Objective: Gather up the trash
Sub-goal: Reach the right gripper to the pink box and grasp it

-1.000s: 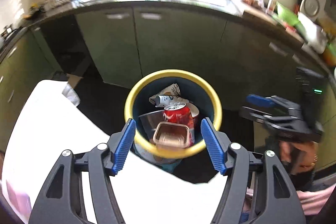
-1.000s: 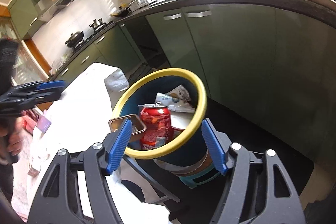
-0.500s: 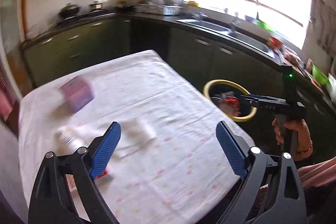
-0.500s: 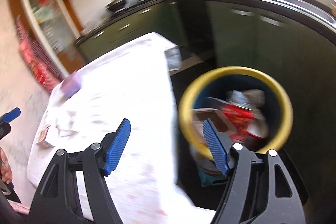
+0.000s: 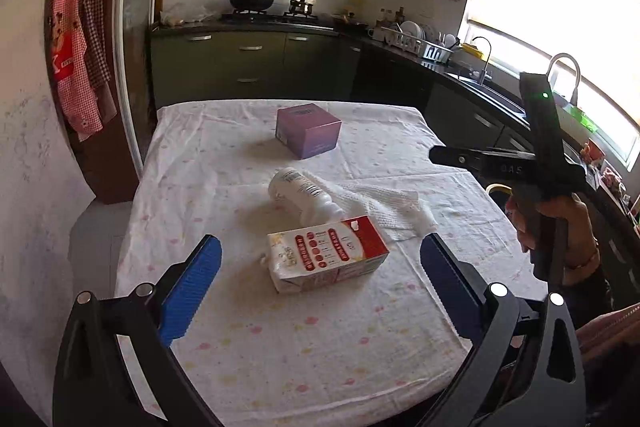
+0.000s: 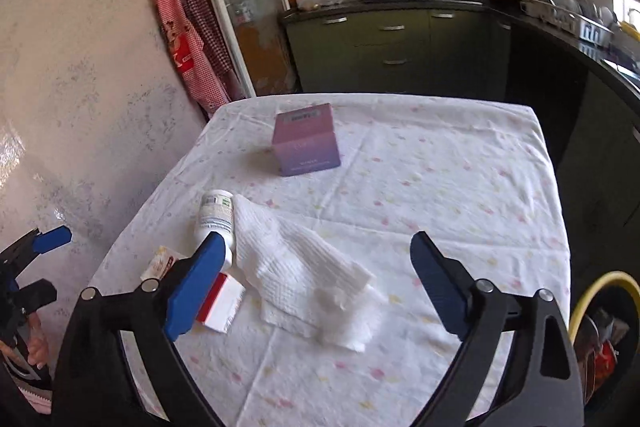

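On the cloth-covered table (image 5: 304, 355) lie a red-and-white carton (image 5: 328, 259), a white bottle (image 5: 302, 195) on its side, a crumpled white paper towel (image 5: 384, 211) and a purple box (image 5: 308, 131). My left gripper (image 5: 318, 247) hovers just short of the carton; its jaws are opening with nothing between them. My right gripper (image 6: 316, 241) hangs over the paper towel (image 6: 304, 275), jaws opening and empty. Its left finger hides part of the bottle (image 6: 216, 211) and the carton (image 6: 222, 301). The purple box (image 6: 306, 143) stands farther back.
The yellow-rimmed trash bin (image 6: 600, 283) with trash inside stands off the table's right side. A wall with hanging aprons (image 6: 188, 39) runs along the left. Green kitchen cabinets (image 5: 248, 67) and a counter with a sink (image 5: 492, 87) lie behind and to the right.
Both grippers swung away from the yellow-rimmed bin and now face the table with its trash. The jaws of both stand wider than before.
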`<act>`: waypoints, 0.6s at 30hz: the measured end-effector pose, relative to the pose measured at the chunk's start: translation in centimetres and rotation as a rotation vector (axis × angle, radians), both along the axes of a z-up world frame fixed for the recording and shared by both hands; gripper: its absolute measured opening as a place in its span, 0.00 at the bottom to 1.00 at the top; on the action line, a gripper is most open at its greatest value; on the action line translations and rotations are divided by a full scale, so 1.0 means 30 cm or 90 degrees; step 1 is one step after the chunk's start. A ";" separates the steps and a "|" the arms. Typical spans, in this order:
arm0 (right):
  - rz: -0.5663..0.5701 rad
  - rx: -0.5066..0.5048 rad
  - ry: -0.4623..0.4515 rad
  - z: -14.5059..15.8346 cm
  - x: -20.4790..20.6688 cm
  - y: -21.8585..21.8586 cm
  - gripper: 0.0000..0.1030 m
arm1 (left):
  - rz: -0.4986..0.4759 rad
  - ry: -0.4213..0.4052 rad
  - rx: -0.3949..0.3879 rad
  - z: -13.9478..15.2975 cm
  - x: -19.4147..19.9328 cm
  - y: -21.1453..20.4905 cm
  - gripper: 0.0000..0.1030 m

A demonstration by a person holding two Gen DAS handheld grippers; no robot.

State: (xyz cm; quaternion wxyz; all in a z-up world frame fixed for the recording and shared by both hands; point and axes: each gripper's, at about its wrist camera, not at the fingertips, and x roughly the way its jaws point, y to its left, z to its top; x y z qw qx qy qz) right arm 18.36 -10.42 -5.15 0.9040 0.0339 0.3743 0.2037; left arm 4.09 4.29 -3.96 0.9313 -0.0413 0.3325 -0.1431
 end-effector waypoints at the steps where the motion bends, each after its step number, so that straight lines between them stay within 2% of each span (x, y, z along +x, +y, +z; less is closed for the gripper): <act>1: 0.013 -0.016 -0.005 0.002 0.031 0.045 0.89 | 0.004 0.002 -0.003 -0.009 0.003 0.015 0.95; 6: 0.057 -0.094 -0.027 -0.023 0.198 0.207 0.89 | 0.021 0.016 -0.018 -0.049 0.017 0.080 0.95; 9: 0.054 -0.130 -0.019 -0.063 0.309 0.266 0.89 | 0.029 0.026 -0.028 -0.066 0.028 0.102 0.95; 18: 0.036 -0.123 0.049 -0.196 0.531 0.338 0.89 | 0.039 0.056 -0.041 -0.122 0.070 0.156 0.95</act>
